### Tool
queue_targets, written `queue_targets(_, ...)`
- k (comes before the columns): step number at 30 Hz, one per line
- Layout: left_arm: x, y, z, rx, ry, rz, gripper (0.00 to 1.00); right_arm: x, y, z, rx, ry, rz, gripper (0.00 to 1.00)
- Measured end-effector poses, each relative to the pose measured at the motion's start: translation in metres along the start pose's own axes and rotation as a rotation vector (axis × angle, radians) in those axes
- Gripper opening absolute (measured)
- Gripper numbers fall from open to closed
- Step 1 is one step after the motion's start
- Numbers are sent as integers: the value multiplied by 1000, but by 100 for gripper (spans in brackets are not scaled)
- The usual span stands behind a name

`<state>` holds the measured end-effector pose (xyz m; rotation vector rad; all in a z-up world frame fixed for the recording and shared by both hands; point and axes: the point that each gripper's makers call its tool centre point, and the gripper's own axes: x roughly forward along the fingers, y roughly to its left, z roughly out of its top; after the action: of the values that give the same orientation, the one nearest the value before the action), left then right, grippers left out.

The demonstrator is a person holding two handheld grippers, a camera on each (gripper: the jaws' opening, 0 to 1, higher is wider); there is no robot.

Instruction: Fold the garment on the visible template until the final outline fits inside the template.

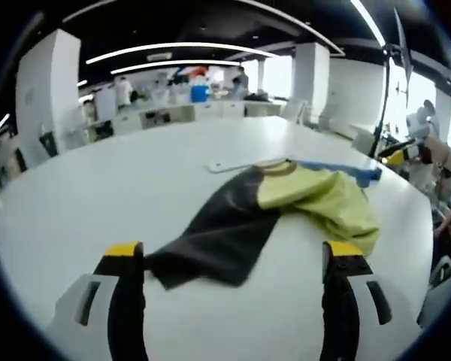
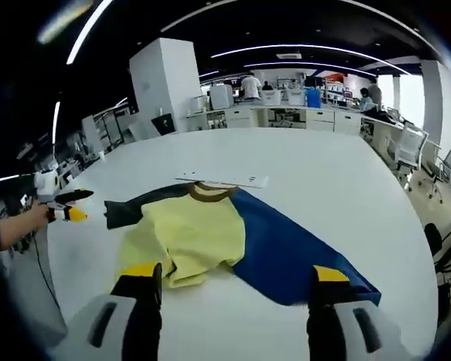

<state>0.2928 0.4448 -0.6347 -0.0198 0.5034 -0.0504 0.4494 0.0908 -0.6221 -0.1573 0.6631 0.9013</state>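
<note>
A garment lies spread on the white round table (image 1: 135,173). It has a yellow-green body (image 1: 323,197), a black side (image 1: 218,233) and a blue side (image 1: 353,171). My left gripper (image 1: 234,252) stands open, with the black end of the cloth lying between its yellow-tipped jaws. A white template edge (image 1: 233,164) lies at the brown collar (image 1: 279,167). In the right gripper view the yellow body (image 2: 192,233), blue side (image 2: 286,252) and black side (image 2: 135,204) lie ahead of my open right gripper (image 2: 237,274). The left gripper (image 2: 69,207) shows at the left, held by a hand.
The table's edge (image 2: 406,248) curves close on the right, with office chairs (image 2: 410,154) beyond it. Desks and people (image 2: 248,86) stand at the far end of the room, beside a white pillar (image 2: 165,86). A stand (image 1: 383,98) rises past the table.
</note>
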Motion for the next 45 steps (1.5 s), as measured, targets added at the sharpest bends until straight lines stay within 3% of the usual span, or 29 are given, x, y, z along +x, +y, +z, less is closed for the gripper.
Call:
queue_targets(5, -10, -15, 3, 22, -35, -18, 99, 2, 22, -3, -19, 10, 60, 82)
queue_targets(14, -21, -39, -3, 77, -23, -45, 99, 10, 64, -13, -80, 38, 143, 82)
queue_targets(21, -25, -55, -5, 55, -31, -71, 99, 21, 96, -23, -160, 69, 205, 80)
queue_targets(26, -30, -66, -6, 59, -28, -91, 99, 25, 113, -25, -163, 67, 250, 77)
queue_targets(31, -33, -74, -8, 51, -33, -99, 99, 33, 130, -30, -219, 57, 288, 73)
queue_targets(42, -43, -81, -16, 67, -16, -91, 96, 53, 161, -47, -304, 76, 330, 65)
queue_targets(44, -44, -83, -18, 65, -11, -91, 96, 59, 162, -50, -354, 74, 314, 60)
queue_targets(45, -45, -83, -18, 62, -14, -93, 96, 63, 159, -52, -425, 76, 290, 58)
